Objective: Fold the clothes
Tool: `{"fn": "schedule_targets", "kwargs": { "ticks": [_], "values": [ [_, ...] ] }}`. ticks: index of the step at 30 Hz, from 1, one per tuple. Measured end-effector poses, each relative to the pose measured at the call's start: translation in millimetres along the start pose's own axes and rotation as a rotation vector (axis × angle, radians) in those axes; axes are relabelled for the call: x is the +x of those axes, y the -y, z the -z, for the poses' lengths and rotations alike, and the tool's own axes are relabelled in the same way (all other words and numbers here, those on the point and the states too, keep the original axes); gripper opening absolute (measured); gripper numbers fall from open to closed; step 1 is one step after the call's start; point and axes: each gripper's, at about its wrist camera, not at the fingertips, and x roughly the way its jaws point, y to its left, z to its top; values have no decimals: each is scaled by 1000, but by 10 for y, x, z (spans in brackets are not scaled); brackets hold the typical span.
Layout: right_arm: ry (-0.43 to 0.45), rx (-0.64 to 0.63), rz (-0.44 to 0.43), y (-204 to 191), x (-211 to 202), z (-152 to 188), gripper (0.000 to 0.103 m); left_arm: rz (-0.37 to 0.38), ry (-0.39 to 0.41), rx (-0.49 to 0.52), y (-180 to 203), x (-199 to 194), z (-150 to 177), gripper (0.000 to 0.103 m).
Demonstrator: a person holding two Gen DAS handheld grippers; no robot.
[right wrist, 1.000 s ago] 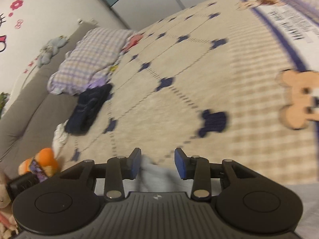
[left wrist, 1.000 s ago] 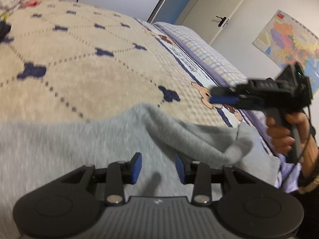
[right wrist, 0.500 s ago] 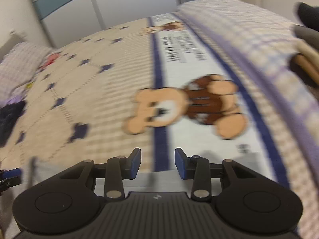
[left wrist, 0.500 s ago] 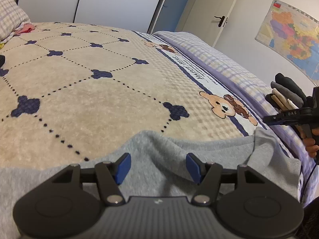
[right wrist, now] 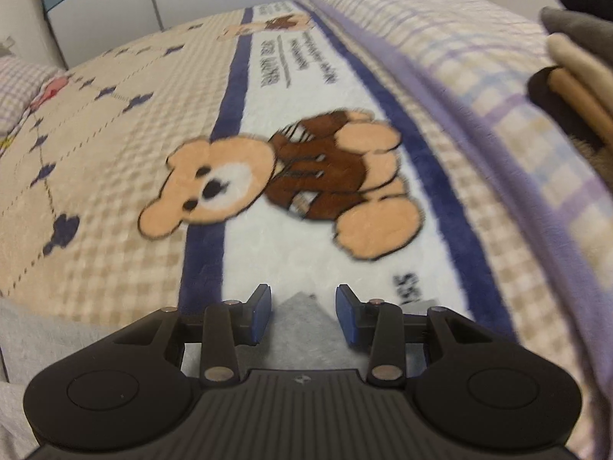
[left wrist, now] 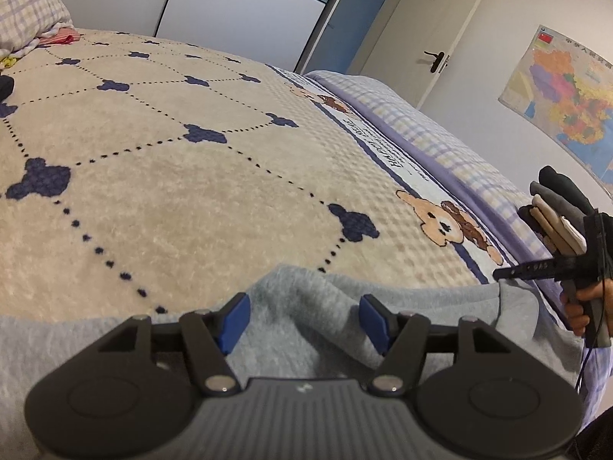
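A light grey garment (left wrist: 325, 306) lies spread on the near part of the bed. My left gripper (left wrist: 302, 318) hovers low over a raised fold of it. Its jaws are opening, and the blue pads (left wrist: 233, 320) stand wide of the cloth without pressing it. In the right wrist view, my right gripper (right wrist: 304, 314) points down at a pointed grey corner of the garment (right wrist: 299, 341) that lies between its pads, with a gap on each side. The left wrist view shows the right gripper (left wrist: 502, 273) at the garment's right end, held by a hand (left wrist: 582, 303).
A beige blanket (left wrist: 172, 172) with navy clover marks and a bear print (right wrist: 276, 176) covers the bed. A stack of folded clothes (left wrist: 555, 211) sits at the right edge on a plaid sheet. A plaid pillow (left wrist: 27, 11) lies far left; a door (left wrist: 421, 38) and wall map (left wrist: 567, 96) stand behind.
The left jaws have spread much wider over the grey fold. The right gripper swung away from the pillow side to the bear print and dipped toward the garment's right corner.
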Motion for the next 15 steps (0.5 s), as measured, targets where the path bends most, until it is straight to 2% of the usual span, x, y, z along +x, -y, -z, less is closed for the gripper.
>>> {"fn": "schedule_targets", "kwargs": {
  "ticks": [1, 2, 4, 6, 12, 13, 15],
  "values": [
    [14, -38, 23, -72, -28, 28, 31, 0, 2, 4, 5, 6, 6, 67],
    [31, -58, 36, -110, -77, 42, 16, 0, 4, 8, 9, 11, 11, 67],
    [66, -94, 65, -182, -181, 69, 13, 0, 7, 13, 18, 22, 20, 70],
    [119, -74, 135, -190, -379, 83, 12, 0, 14, 15, 18, 27, 29, 70],
    [276, -56, 394, -210, -911, 132, 11, 8, 53, -25, -23, -9, 59, 70],
    [290, -60, 426, -201, -933, 131, 11, 6, 57, -25, -18, -12, 66, 70],
    [262, -56, 460, -145, -846, 116, 10, -1, 67, -22, -6, -14, 84, 70]
  ]
}}
